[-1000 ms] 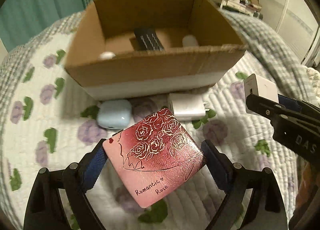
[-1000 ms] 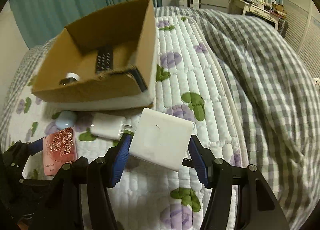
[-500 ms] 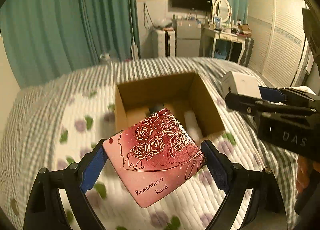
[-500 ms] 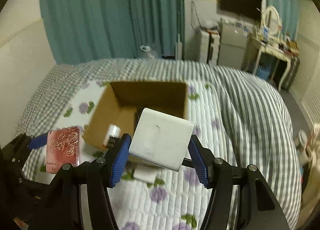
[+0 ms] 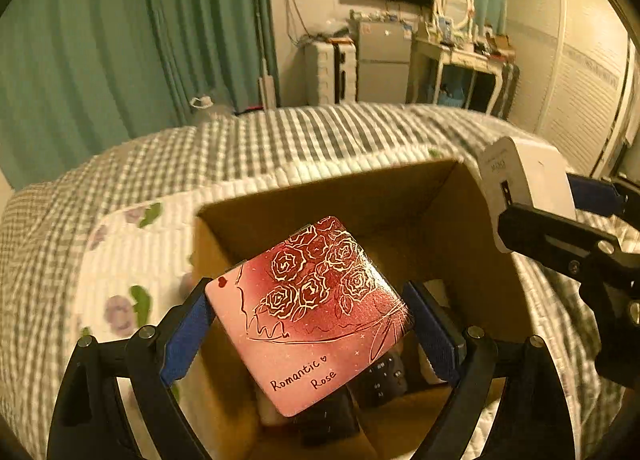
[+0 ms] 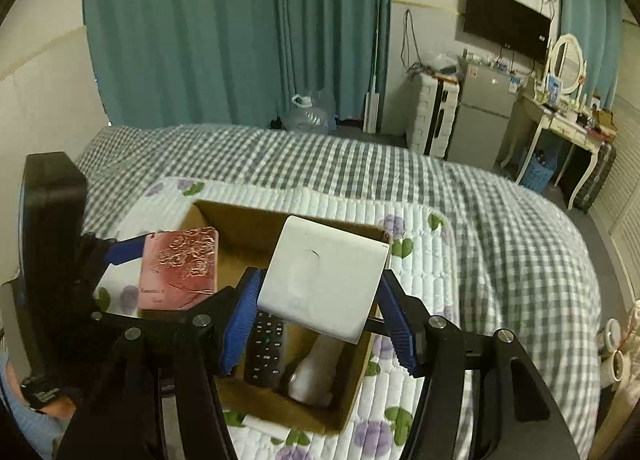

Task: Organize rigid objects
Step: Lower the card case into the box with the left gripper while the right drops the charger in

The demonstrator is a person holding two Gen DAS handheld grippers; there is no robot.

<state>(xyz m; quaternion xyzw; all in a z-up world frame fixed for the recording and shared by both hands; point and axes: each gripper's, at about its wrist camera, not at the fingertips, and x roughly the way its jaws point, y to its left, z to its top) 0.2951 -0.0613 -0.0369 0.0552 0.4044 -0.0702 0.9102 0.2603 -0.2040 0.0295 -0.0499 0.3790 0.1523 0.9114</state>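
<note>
I have lifted both tongs over the box (image 6: 352,412), left gripper (image 5: 308,324) squeezing the tin (image 5: 308,312), right gripper (image 6: 318,312) squeezing the charger (image 6: 324,280), ready to drop them in.

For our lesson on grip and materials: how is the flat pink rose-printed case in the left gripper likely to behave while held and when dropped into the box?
The flat pink rose-printed case looks rigid: it spans the left gripper unbent. Its glossy face suggests slipperiness. Being flat, it should land in the cardboard box without rolling.
</note>
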